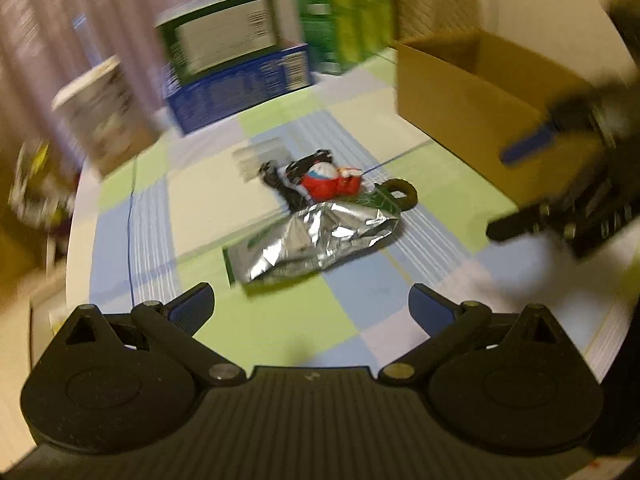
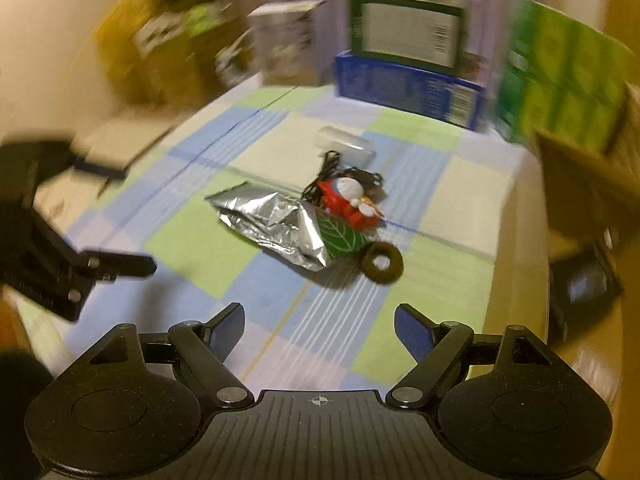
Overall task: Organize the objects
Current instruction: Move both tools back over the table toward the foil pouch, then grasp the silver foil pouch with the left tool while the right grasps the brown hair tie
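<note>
My left hand-held gripper: released, jaws spread wide, empty, over the checked worktop. Mid-worktop, a cluster: crumpled silver foil pouch; red and white toy figure touching its far edge, tangled in black cord; dark fuzzy ring just beside the pouch. Brown cardboard box, open-topped, at the right. My right hand-held gripper: likewise released, empty.

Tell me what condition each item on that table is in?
foil pouch: crumpled, lying flat
red toy: lying among black cords
dark ring: flat beside the pouch
cardboard box: open
left gripper: open, empty
right gripper: open, empty
</note>
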### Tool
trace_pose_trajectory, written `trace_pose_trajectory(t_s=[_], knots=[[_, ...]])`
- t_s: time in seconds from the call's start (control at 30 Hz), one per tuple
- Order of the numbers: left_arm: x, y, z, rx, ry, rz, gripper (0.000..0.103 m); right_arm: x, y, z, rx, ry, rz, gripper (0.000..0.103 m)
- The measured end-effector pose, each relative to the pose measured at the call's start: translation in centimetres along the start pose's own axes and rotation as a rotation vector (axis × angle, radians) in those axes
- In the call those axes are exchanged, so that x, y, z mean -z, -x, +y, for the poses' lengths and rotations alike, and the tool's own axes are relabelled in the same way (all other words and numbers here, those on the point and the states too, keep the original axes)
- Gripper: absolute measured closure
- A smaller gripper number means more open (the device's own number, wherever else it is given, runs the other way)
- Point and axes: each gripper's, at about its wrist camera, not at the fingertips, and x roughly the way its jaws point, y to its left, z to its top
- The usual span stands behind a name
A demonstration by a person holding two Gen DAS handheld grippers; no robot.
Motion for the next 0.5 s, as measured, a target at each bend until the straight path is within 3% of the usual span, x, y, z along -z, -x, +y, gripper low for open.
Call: trace_pose_trajectory(t_s=[0.23, 0.5], knots=[[-3.1, -3.9, 0.6, 0.075, -0.309, 0.043, 0.002, -4.1, -3.6, -0.7, -0.056, 0.380, 0.178, 0.023], [-3.9, -9.1, 1.2, 0.181, -0.485, 0.087, 0.005, -5.7, -7.6, -2.4, -0.114, 0.416, 0.262, 0.023]])
